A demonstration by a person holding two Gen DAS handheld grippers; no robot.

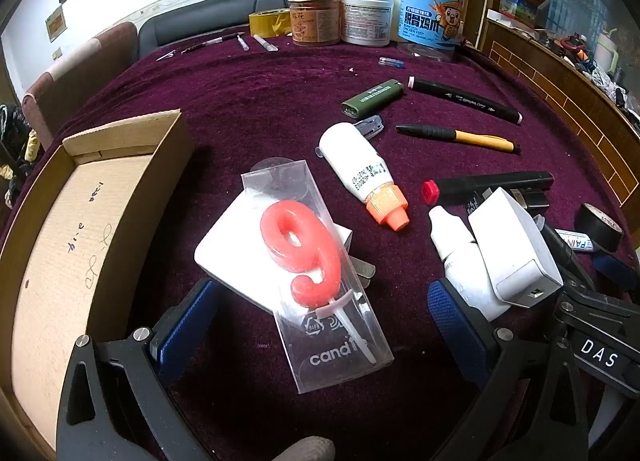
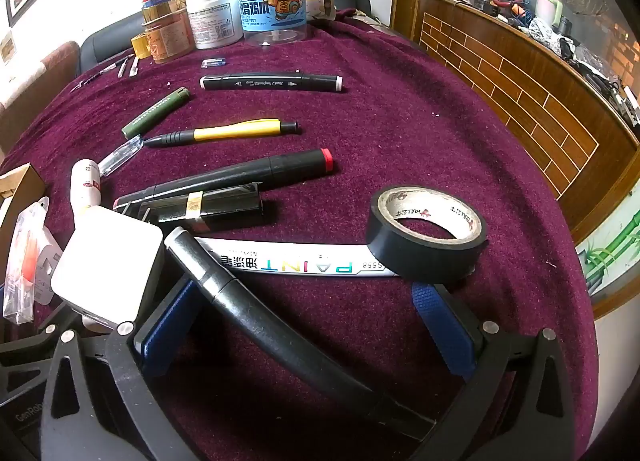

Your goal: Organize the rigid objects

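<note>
The left gripper (image 1: 320, 325) stands wide open, pads clear of the clear plastic box with a red number-nine candle (image 1: 316, 273) lying between its blue fingers, atop a white flat box (image 1: 236, 257). An open brown cardboard box (image 1: 72, 237) sits just left of it. The right gripper (image 2: 308, 325) is equally wide, holding nothing; a thick black marker (image 2: 256, 309) lies slantwise between its fingers, and a black tape roll (image 2: 426, 231) rests just beyond its right finger.
</note>
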